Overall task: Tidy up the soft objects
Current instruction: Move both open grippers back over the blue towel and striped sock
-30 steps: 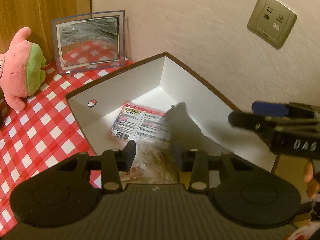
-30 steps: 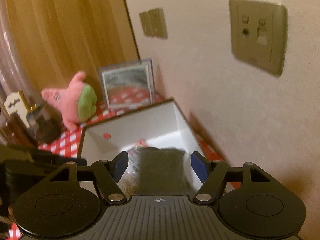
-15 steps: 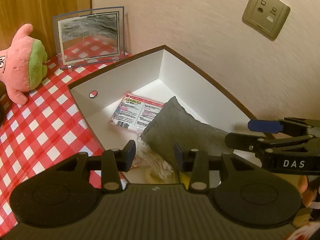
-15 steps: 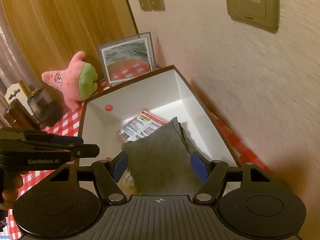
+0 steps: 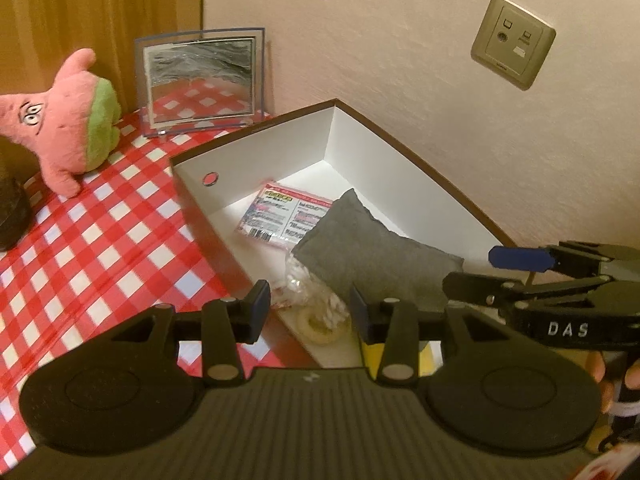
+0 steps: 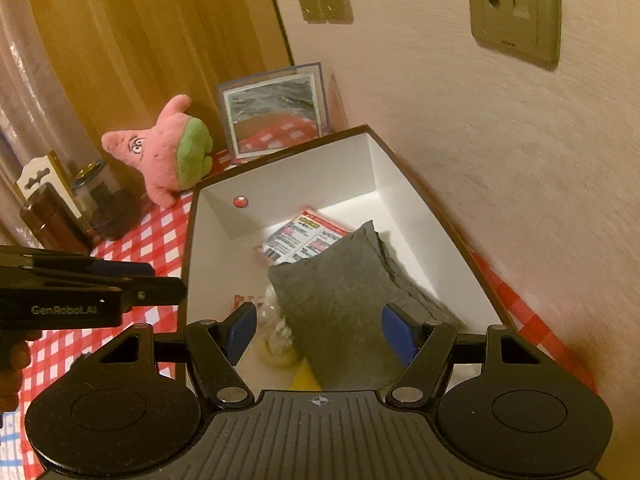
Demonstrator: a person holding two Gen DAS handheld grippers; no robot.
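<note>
A grey soft cushion (image 5: 372, 256) (image 6: 344, 292) lies slanted inside the white box (image 5: 256, 176) (image 6: 208, 240), partly over a printed packet (image 5: 284, 216) (image 6: 304, 236) and a clear bag of white bits (image 5: 312, 292). A pink star plush (image 5: 68, 116) (image 6: 168, 156) sits on the red checked cloth left of the box. My left gripper (image 5: 309, 310) hangs open over the box's near edge, holding nothing. My right gripper (image 6: 318, 330) is open above the cushion, its pads clear of it. Each gripper shows in the other's view: right gripper (image 5: 516, 276), left gripper (image 6: 160, 280).
A glass picture frame (image 5: 200, 80) (image 6: 276, 112) stands behind the box against the wall. Dark jars (image 6: 96, 204) and a brown container (image 6: 52, 220) stand at the far left. A tape roll (image 5: 320, 322) and something yellow (image 5: 370, 354) lie at the box's near end. The wall runs close along the box's right side.
The grey cushion, a blur in mid-box a second ago, now lies still in the box. Both grippers have drawn back from the box; neither has closed.
</note>
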